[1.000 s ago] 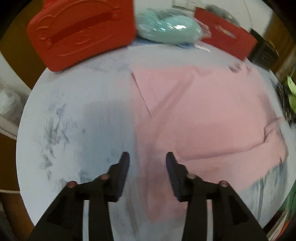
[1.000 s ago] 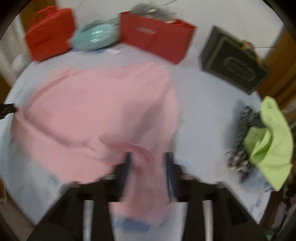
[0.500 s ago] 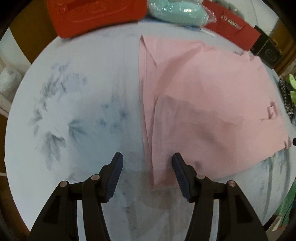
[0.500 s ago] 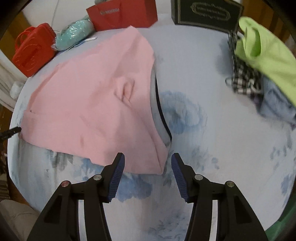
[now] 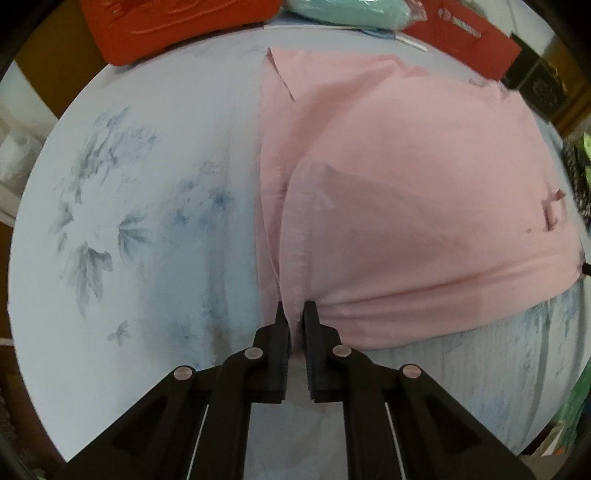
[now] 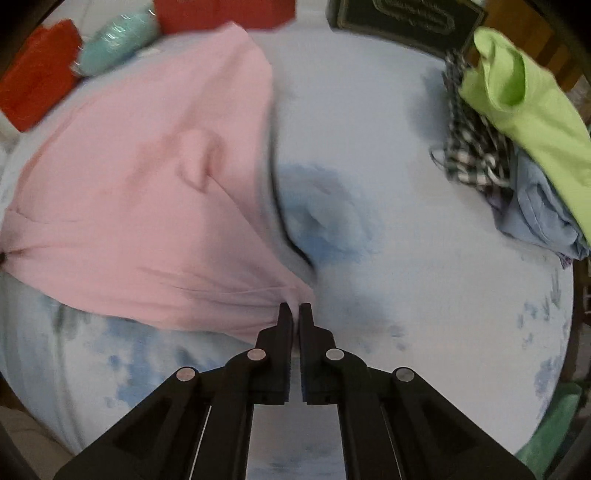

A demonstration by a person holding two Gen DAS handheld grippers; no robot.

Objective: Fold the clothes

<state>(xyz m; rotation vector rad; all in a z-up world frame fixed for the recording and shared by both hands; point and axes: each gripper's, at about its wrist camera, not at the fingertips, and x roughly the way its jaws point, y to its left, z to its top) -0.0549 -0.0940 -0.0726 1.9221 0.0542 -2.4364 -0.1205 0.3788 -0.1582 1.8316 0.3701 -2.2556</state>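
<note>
A pink garment (image 5: 406,184) lies spread on a round table covered with a pale blue floral cloth (image 5: 147,184). My left gripper (image 5: 295,308) points down at the garment's near left corner. Its jaws are closing, with a bunch of pink fabric pinched between the tips. In the right wrist view the same pink garment (image 6: 147,203) stretches away to the left. My right gripper (image 6: 295,310) stands at the near right corner, its jaws closing with gathered pink fabric between them and creases radiating from the pinch.
At the table's far edge are a red bag (image 5: 177,26), a teal packet (image 5: 347,11), a red paper bag (image 5: 469,40) and a dark box (image 6: 406,18). A lime green garment (image 6: 517,92), a checked cloth (image 6: 469,147) and a light blue garment (image 6: 535,210) are piled on the right.
Both grippers have sunk to the garment's near edge. Their jaws, wide apart half a second ago, have come together on the two near corners.
</note>
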